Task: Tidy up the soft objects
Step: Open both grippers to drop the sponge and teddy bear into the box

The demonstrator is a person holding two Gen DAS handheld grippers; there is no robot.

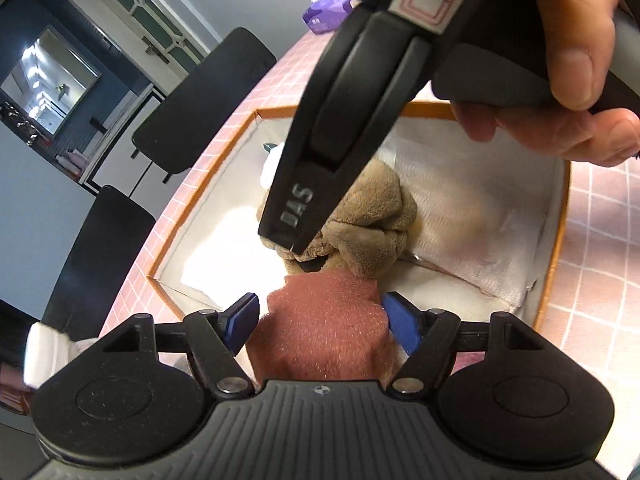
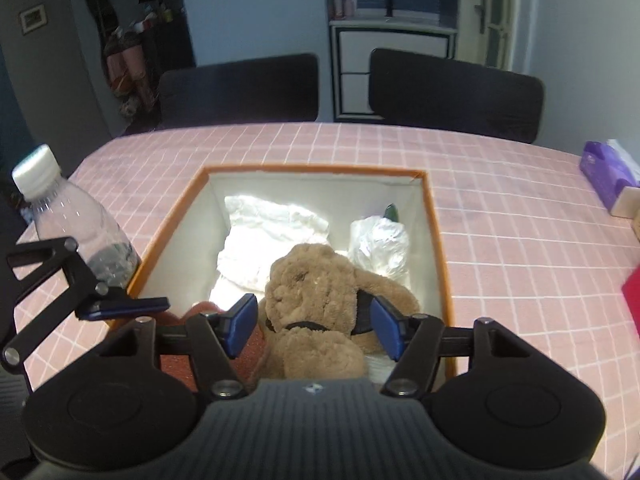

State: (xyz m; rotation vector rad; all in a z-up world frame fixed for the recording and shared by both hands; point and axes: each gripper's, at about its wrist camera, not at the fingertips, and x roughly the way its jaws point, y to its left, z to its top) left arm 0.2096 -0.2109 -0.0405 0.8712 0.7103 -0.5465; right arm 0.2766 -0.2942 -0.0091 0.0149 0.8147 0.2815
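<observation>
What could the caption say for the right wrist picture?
Right gripper open around a tan plush toy inside the orange-rimmed box.

Pink checked tablecloth (image 2: 500, 240) over the bench, clear plastic water bottle (image 2: 68, 216) with white cap near left, purple tissue pack (image 2: 604, 176) far right, two dark chairs (image 2: 456, 92) beyond, white cabinet (image 2: 392, 56) farther back

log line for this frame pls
left gripper: open, pink sponge between | right gripper: open over plush toy | both in orange box
</observation>
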